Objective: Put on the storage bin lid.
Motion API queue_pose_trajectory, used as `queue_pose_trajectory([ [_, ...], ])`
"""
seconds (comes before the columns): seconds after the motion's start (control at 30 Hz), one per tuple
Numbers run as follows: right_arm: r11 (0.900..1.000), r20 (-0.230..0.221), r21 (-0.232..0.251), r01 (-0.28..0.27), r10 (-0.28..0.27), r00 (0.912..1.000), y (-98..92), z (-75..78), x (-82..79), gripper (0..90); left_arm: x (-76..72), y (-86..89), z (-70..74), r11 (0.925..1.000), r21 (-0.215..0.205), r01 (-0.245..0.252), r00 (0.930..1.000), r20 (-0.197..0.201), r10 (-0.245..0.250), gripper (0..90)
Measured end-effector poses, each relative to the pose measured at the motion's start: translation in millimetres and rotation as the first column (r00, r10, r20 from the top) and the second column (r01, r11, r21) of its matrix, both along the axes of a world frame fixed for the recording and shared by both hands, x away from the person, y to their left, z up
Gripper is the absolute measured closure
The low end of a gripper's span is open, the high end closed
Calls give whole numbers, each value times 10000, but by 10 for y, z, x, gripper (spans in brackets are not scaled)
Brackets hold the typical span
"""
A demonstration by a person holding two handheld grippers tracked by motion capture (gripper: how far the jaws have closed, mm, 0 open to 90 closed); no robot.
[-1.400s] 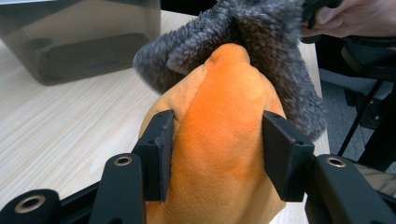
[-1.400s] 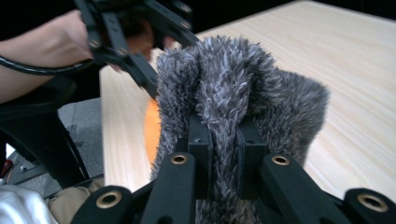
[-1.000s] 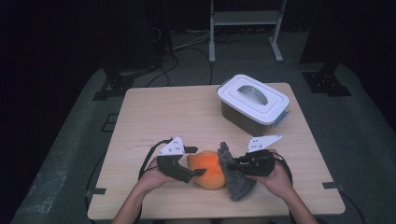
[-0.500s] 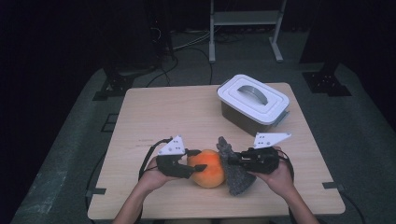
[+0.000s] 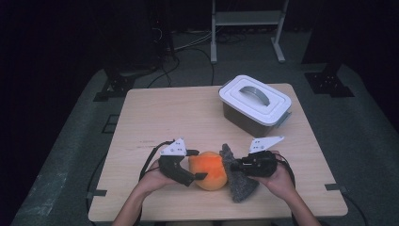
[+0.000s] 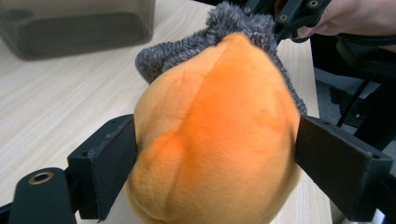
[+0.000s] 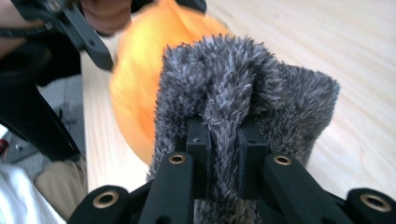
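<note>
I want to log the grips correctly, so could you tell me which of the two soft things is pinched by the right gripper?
The grey fuzzy cloth: the right gripper pinches a fold, while the orange plush sits between the left gripper's jaws.

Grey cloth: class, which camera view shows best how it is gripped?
The right gripper view: the grey cloth is pinched between shut jaws. The high view shows it small beside the orange plush; the left gripper view shows it behind that plush.

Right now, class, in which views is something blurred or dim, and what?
High view: room dark, table lit. Left gripper view: orange plush sharp, box behind soft. Right gripper view: grey cloth sharp, orange plush smeared.
</note>
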State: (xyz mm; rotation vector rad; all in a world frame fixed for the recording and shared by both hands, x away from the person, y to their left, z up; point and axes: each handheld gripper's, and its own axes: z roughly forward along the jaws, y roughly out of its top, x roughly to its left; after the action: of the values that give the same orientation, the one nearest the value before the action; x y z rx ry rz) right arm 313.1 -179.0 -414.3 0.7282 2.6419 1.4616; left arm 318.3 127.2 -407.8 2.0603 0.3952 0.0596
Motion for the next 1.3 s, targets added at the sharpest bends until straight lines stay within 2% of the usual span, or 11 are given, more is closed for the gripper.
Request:
queue_pose_trajectory([
  [0.17,9999,-157,27,123,-123,9998,-39,0,22,783,-30,35,48,9999,-90,-94,9993,367,97,360],
  [0.27,9990,245,374,256,-265,9993,-65,99,-14,786,-51,41,122,9997,-49,-227,9978,629,229,399],
  [0.43,9901,831,1404,22,-139,9964,-46,301,-103,785,-104,-35,177,9991,383,-200,9956,919,164,406],
  [0.53,9945,941,1037,-139,41,9956,29,296,-130,784,-115,-79,163,9989,451,-118,9954,957,74,383],
  [0.63,9975,617,698,-131,88,9981,45,190,-95,783,-104,-70,135,9995,303,59,9964,840,-84,309],
  [0.77,9985,331,549,-51,33,9994,13,134,-72,782,-56,-15,111,9991,-199,365,9990,261,-360,180],
  [0.97,9998,20,197,69,-69,10000,0,45,-22,782,6,28,3,9997,-95,205,9998,-12,-205,152],
  [1.0,9999,-42,112,58,-58,10000,-1,35,-15,781,11,37,-6,9996,-132,229,9997,-25,-230,159],
  [1.13,9999,-268,-55,127,-129,9996,-41,7,22,780,-21,57,32,9998,-125,128,9989,456,-122,363],
  [1.27,9992,79,344,200,-203,9998,-80,102,-8,783,-56,56,125,10000,6,55,9968,794,-55,415],
  [1.3,9975,256,694,160,-179,9995,-90,161,-29,783,-65,49,143,9998,195,65,9957,922,-83,421],
])
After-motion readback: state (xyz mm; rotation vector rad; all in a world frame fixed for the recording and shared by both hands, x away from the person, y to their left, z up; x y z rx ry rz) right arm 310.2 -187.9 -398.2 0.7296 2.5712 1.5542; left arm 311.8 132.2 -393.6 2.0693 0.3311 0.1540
